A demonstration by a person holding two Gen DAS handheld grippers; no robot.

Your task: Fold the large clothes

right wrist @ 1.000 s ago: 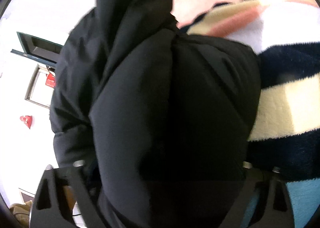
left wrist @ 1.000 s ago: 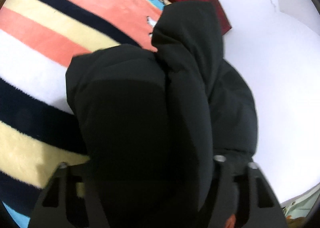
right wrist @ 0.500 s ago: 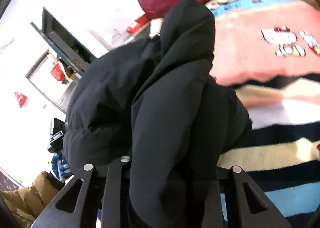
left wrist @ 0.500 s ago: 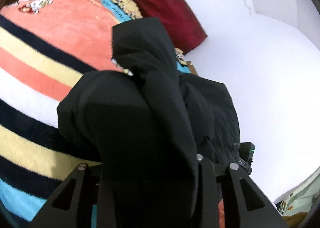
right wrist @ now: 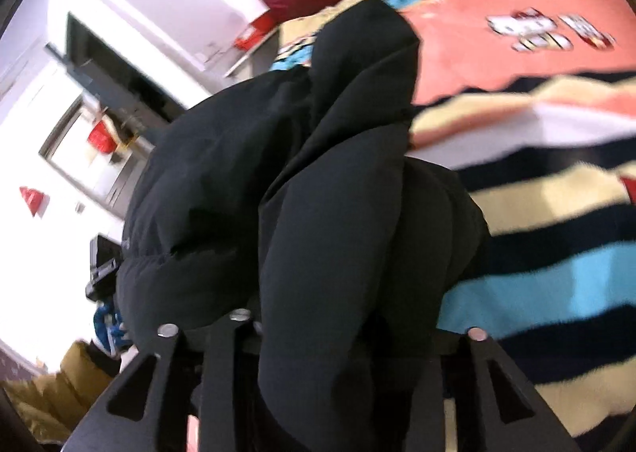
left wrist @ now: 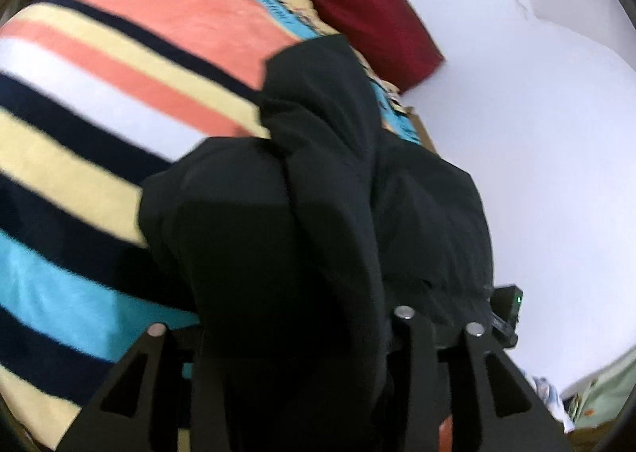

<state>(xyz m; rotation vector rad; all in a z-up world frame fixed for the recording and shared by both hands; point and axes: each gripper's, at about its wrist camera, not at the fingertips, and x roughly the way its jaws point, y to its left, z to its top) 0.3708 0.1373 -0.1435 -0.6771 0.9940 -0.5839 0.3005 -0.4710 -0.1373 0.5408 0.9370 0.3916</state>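
A large black padded jacket [left wrist: 318, 221] hangs bunched between both grippers above a striped blanket [left wrist: 99, 102]. My left gripper [left wrist: 294, 337] is shut on a thick fold of the jacket, which fills the gap between its fingers. The right gripper shows at the jacket's far edge in the left wrist view [left wrist: 505, 313]. In the right wrist view the jacket [right wrist: 338, 213] drapes over my right gripper [right wrist: 330, 329], which is shut on another fold. The left gripper shows at the left in that view [right wrist: 101, 273]. The jacket's lower end [right wrist: 365, 39] hangs toward the bed.
The bed carries a striped blanket [right wrist: 556, 213] in orange, yellow, navy, white and blue. A dark red pillow [left wrist: 357, 3] lies at its head against a white wall [left wrist: 536, 134]. A dark screen [right wrist: 107, 66] and a tan garment [right wrist: 67, 384] are off the bed's side.
Both grippers have lifted the jacket up and away from the blanket. More of the bed, the pillow and the room has come into view, and the jacket hangs longer.
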